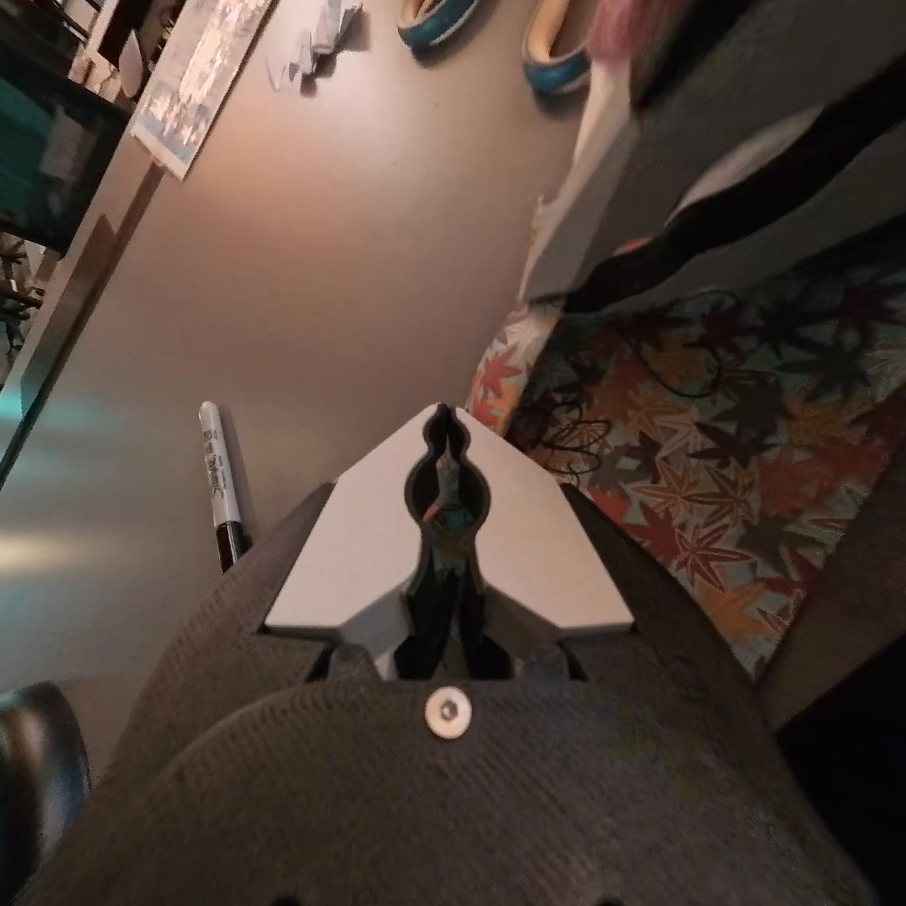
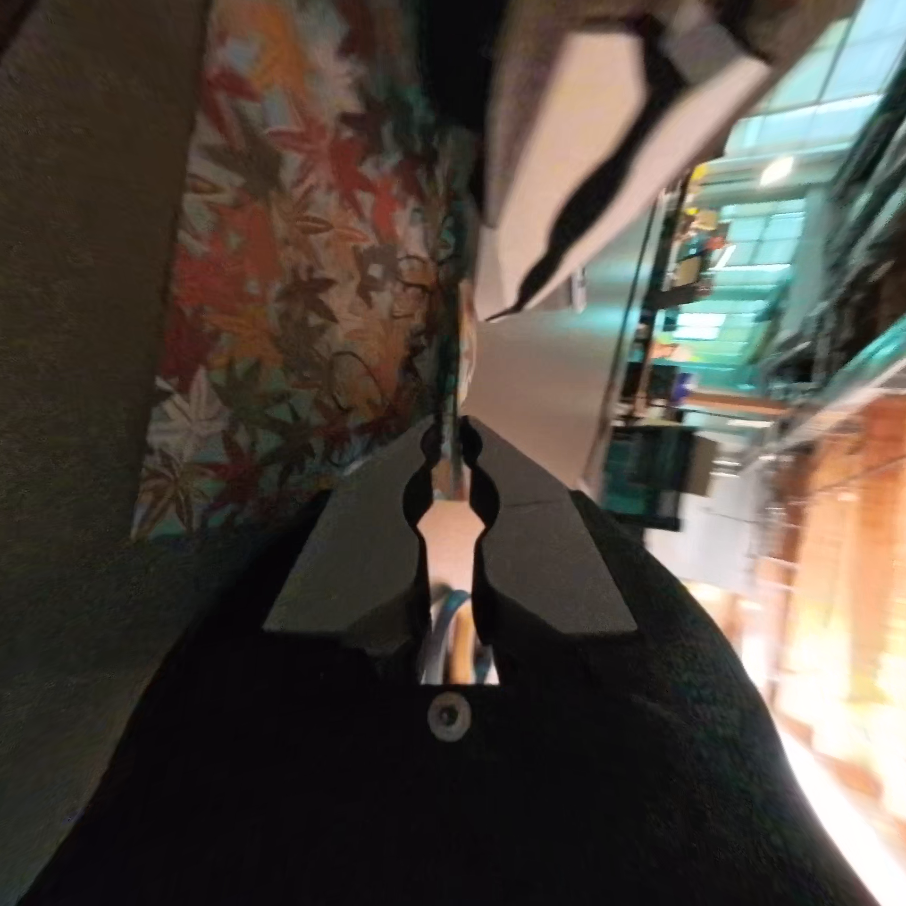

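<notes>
A sheet of leaf-patterned paper point(image 1: 686, 465) with black scribbles on it is held up over a beige table point(image 1: 318, 269). My left gripper point(image 1: 447, 414) is shut on the paper's near edge, and the pattern shows through the gap behind the closed tips. In the right wrist view the paper point(image 2: 274, 274) is seen almost edge-on. Its thin edge runs between the fingers of my right gripper point(image 2: 451, 426), which stand slightly apart and do not press on it. The left gripper also shows in the right wrist view point(image 2: 613, 147), with its tip at the paper's edge.
A grey and black marker point(image 1: 218, 480) lies on the table to the left of my left gripper. Two blue tape rolls point(image 1: 554, 68), crumpled white paper point(image 1: 318, 44) and a printed strip point(image 1: 196, 83) lie at the far end. The table's edge point(image 1: 73, 304) runs along the left.
</notes>
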Motion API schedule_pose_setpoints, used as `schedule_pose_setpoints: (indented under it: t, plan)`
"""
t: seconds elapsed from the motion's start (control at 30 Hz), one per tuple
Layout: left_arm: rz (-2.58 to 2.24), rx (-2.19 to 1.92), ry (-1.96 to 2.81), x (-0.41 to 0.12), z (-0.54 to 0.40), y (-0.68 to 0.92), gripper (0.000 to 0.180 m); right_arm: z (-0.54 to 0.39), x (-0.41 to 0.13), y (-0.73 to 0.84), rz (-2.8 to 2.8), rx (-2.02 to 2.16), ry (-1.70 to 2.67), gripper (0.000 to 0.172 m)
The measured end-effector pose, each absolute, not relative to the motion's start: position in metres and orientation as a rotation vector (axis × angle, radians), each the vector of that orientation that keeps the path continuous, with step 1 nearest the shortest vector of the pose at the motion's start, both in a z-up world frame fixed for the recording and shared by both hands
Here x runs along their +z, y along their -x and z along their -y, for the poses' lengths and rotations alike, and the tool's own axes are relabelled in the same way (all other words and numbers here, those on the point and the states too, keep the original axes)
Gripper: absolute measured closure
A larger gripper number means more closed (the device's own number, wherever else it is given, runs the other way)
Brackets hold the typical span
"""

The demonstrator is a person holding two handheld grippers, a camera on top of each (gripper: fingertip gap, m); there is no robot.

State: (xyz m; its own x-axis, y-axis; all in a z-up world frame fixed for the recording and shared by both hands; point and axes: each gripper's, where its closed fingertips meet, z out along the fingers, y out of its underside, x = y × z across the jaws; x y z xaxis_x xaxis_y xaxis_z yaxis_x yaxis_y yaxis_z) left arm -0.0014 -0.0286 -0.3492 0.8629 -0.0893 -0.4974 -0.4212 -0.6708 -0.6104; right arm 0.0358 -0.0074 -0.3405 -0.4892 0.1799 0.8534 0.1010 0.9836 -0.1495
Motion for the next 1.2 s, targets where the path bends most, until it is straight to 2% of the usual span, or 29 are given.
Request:
schedule_pose_setpoints:
  t: [0.07,0.1,0.17,0.23,0.3,0.6,1.2]
  plan:
    - [-0.368,0.555,2.266,-0.349,0.029,0.001,0.180,0.006,-0.328,-0.046,2.113,0.360,0.375,0.147]
    - [-0.370,0.550,2.262,-0.349,0.029,0.001,0.180,0.005,-0.317,-0.050,2.096,0.519,0.473,0.143]
    - [-0.381,0.553,2.260,-0.349,0.029,0.000,0.180,0.004,-0.288,-0.053,2.001,0.894,0.691,0.149]
    - [-0.387,0.559,2.259,-0.349,0.029,0.000,0.180,0.002,-0.265,-0.046,1.874,1.219,0.943,0.172]
    - [-0.397,0.566,2.256,-0.349,0.029,-0.001,0.180,0.013,-0.270,-0.040,1.936,1.362,1.085,0.172]
    - [-0.410,0.518,2.251,-0.349,0.029,-0.003,0.180,0.034,-0.347,-0.017,2.285,1.004,1.198,0.172]
    - [-0.639,0.665,2.170,-0.348,0.082,0.033,0.180,0.004,-0.348,-0.050,2.189,0.914,1.178,0.172]
